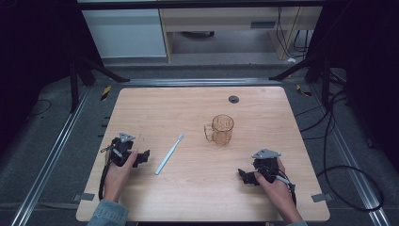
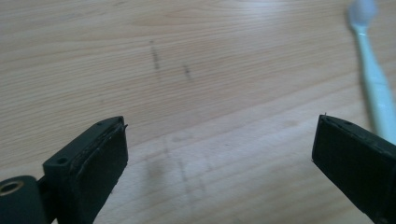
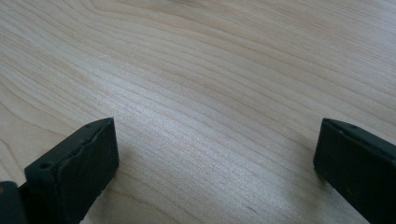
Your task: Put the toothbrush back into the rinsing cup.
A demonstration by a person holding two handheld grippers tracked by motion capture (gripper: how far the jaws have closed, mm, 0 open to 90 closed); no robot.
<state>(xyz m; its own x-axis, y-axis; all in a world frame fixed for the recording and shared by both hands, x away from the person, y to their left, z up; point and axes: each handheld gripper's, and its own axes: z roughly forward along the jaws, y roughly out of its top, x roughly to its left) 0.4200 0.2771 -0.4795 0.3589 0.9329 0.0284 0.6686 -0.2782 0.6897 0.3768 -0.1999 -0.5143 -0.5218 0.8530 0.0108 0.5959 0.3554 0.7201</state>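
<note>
Pale-blue toothbrush point(image 1: 169, 154) lies on the wooden table point(image 1: 197, 197) just right of my left gripper point(image 1: 141, 157), long axis running away toward the amber mug point(image 1: 221, 129); right gripper point(image 1: 245, 176) well apart; I read both jaw pairs spread, empty.

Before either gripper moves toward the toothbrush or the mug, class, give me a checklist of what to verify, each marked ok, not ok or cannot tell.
1. Left gripper open: ok, jaws wide apart in the left gripper view.
2. Right gripper open: ok, nothing between its jaws.
3. Toothbrush lying free on the table: ok, untouched.
4. Mug upright, handle toward the left: ok.
5. Mug empty: cannot tell.
6. Toothbrush and mug apart: ok.
</note>
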